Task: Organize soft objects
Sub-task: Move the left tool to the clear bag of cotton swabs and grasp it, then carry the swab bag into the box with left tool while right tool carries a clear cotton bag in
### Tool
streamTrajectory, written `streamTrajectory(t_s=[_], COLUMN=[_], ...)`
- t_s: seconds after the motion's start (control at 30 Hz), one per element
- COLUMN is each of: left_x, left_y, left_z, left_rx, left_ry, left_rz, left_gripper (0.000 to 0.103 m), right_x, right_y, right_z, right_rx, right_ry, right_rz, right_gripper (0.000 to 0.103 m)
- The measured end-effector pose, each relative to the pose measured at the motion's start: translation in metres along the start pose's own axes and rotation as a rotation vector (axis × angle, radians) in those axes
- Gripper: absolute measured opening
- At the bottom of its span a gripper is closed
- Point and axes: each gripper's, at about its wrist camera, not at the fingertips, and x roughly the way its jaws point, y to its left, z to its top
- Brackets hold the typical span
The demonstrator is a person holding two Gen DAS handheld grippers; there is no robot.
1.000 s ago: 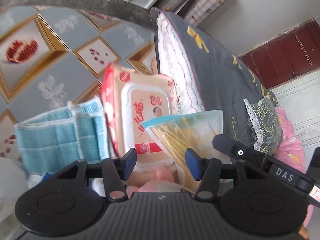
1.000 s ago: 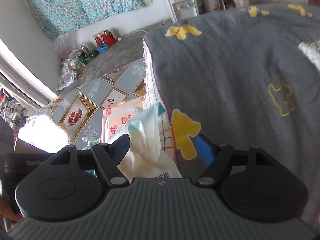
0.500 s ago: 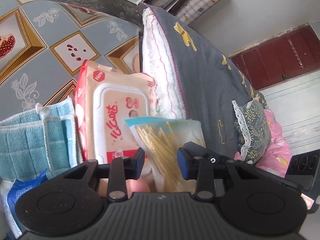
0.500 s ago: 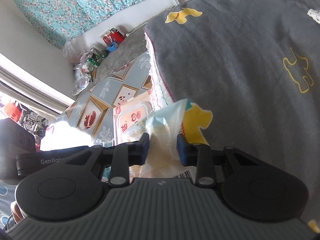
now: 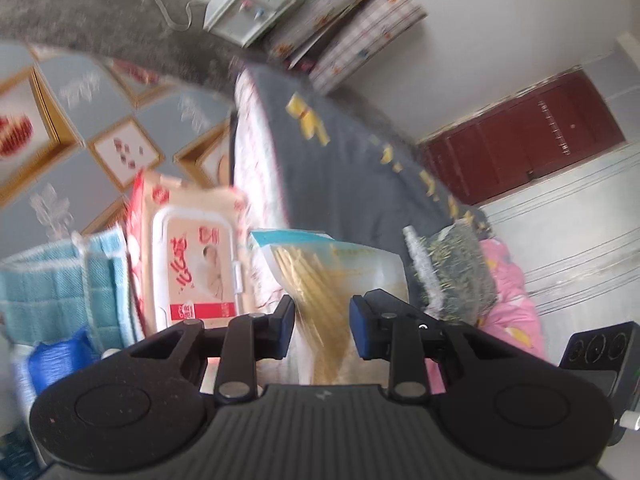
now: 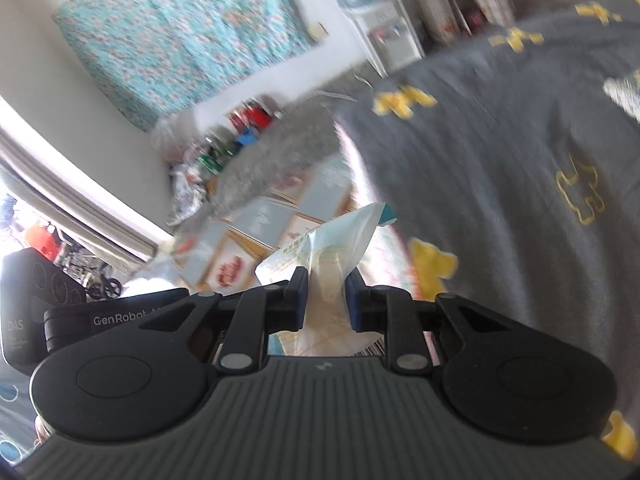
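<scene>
Both tools, left (image 5: 322, 326) and right (image 6: 327, 300), just closed, pinch one plastic packet (image 5: 340, 276) between them.

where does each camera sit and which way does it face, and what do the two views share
Left wrist: sits on the left claw, looking down along its fingers at the clear plastic bag of yellow sticks it grips, beside a pink wet-wipes pack; only the claw shows.
Right wrist: sits on the right claw, facing a crumpled plastic bag it grips.
Shared: grey yellow-patterned blanket, patterned floor tiles.
</scene>
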Motion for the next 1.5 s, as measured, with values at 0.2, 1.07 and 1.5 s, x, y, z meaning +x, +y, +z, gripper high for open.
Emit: streamTrajectory(t_s=[0.2, 1.07, 1.5], left_x=[-0.091, -0.371, -0.361], left_y=[-0.012, 0.254, 0.347], left_z=[0.0, -0.013, 0.013], left_rx=[0.036, -0.214, -0.28], left_ry=[-0.101, -0.338, -0.292], left_rz=[0.024, 0.558, 0.708], left_gripper=[0.03, 0.03, 0.035], right_x=[-0.044, 0.174, 0.3], right_y=[0.063, 0.395, 0.41], right_z=[-0.01, -0.209, -0.255], right_rx=[-0.06, 0.042, 0.327], right_ry=[-0.067, 0.401, 0.501], right_rz=[0.107, 0.452, 0.414], right_gripper=[0.018, 0.018, 0.016])
